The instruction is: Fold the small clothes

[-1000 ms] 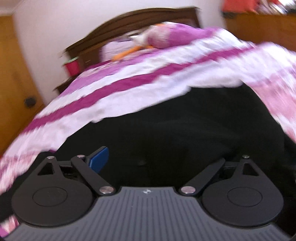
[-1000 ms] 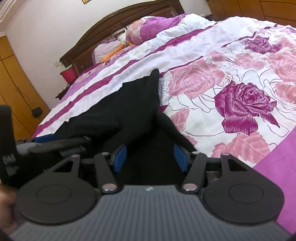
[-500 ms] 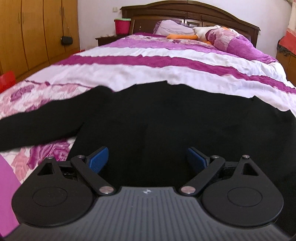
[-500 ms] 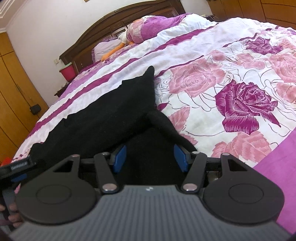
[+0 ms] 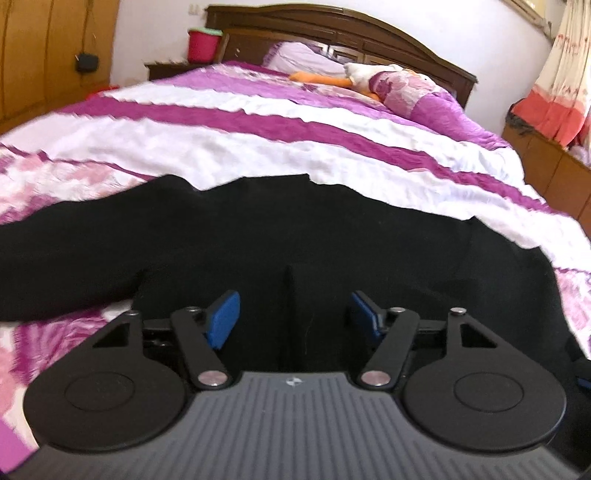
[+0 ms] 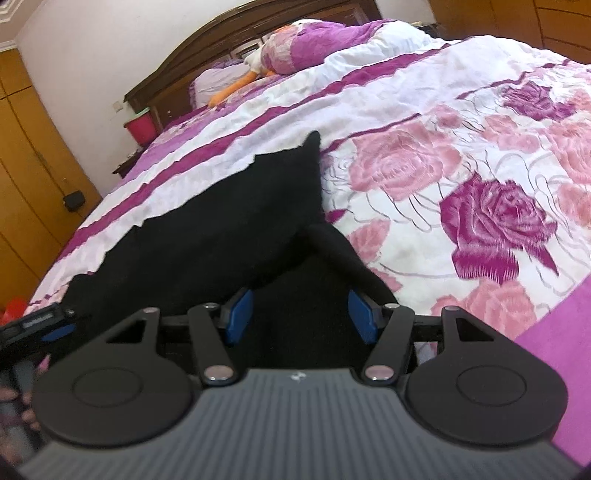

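Note:
A black long-sleeved garment (image 5: 280, 236) lies spread on the bed, one sleeve reaching left. It also shows in the right wrist view (image 6: 229, 229), with a sleeve folded near my fingers. My left gripper (image 5: 293, 317) is open, its blue pads wide apart just above the garment's near edge. My right gripper (image 6: 301, 314) is open too, over the garment's near right part, holding nothing. The left gripper's body (image 6: 37, 325) shows at the left edge of the right wrist view.
The bed has a purple, white and rose-patterned cover (image 6: 480, 177). A plush duck and pillows (image 5: 373, 81) lie by the wooden headboard (image 5: 332, 29). A red bucket (image 5: 203, 44) stands on a side table. Wooden wardrobes (image 5: 44, 55) stand to the left.
My left gripper swung from the garment's right side to its middle and opened its jaws. The garment went from bunched and lifted to lying flat. My right gripper stayed open and near still.

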Demonstrator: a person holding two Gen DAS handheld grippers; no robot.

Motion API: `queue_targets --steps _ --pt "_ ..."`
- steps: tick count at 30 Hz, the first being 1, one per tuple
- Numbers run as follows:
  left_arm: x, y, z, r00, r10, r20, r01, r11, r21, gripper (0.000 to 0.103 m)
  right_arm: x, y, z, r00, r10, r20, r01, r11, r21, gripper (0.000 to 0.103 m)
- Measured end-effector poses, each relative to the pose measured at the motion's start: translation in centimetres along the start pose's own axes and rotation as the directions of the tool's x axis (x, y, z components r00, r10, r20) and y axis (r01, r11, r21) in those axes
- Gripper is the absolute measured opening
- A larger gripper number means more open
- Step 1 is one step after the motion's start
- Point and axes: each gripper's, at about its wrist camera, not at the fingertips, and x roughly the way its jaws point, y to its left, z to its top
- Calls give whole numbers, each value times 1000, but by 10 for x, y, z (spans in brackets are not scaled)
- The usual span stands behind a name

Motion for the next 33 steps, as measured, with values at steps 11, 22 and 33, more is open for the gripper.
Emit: queue_targets --steps 11,22,33 --pt "36 7 13 997 -63 -48 61 997 -42 71 42 7 62 1000 -18 18 19 998 -58 61" --pt "35 2 9 989 -149 -15 148 988 -46 10 105 -3 91 997 -68 40 70 997 -40 61" --pt "7 -49 41 943 -6 332 -69 974 215 10 123 -2 81 991 -50 123 57 997 -51 58"
